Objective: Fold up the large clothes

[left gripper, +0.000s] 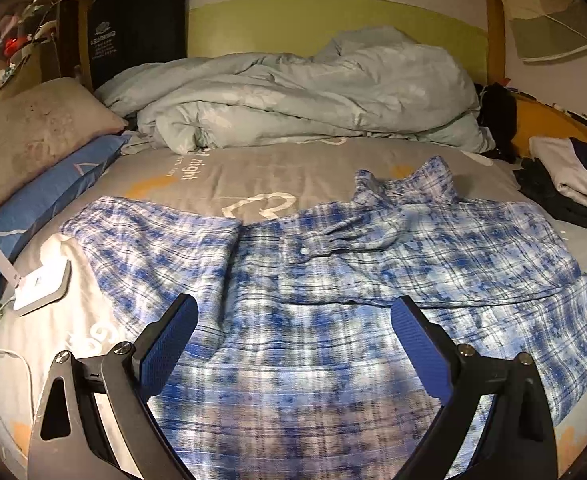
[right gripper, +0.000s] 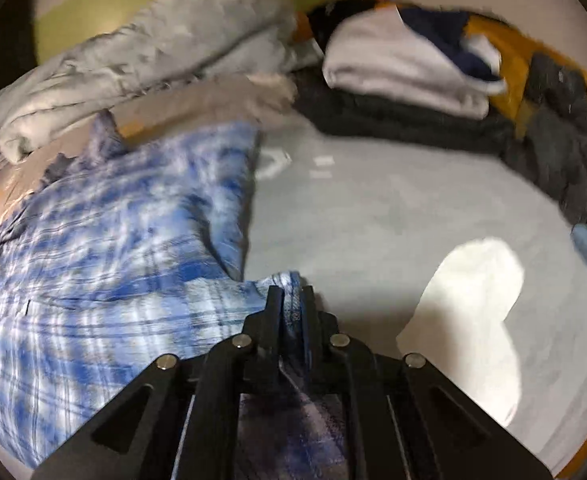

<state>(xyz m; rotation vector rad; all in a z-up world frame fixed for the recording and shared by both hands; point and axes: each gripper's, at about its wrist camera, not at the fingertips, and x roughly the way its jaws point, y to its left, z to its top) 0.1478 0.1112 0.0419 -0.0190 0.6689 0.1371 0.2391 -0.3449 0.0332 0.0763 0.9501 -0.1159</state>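
Note:
A blue and white plaid shirt [left gripper: 293,280] lies spread across the bed, collar at the far right and one sleeve folded over its middle. My left gripper [left gripper: 293,304] hangs open above the shirt's near part, blue pads wide apart, holding nothing. In the right wrist view the same shirt [right gripper: 113,240] fills the left half, blurred. My right gripper [right gripper: 291,292] is shut on a fold of the shirt's edge, and cloth runs back between the fingers.
A crumpled grey duvet [left gripper: 293,96] lies at the back of the bed. Pillows [left gripper: 33,140] and a white lamp base [left gripper: 41,284] are at the left. Folded clothes [right gripper: 405,68] are stacked at the back right, with dark garments [right gripper: 561,160] beside them.

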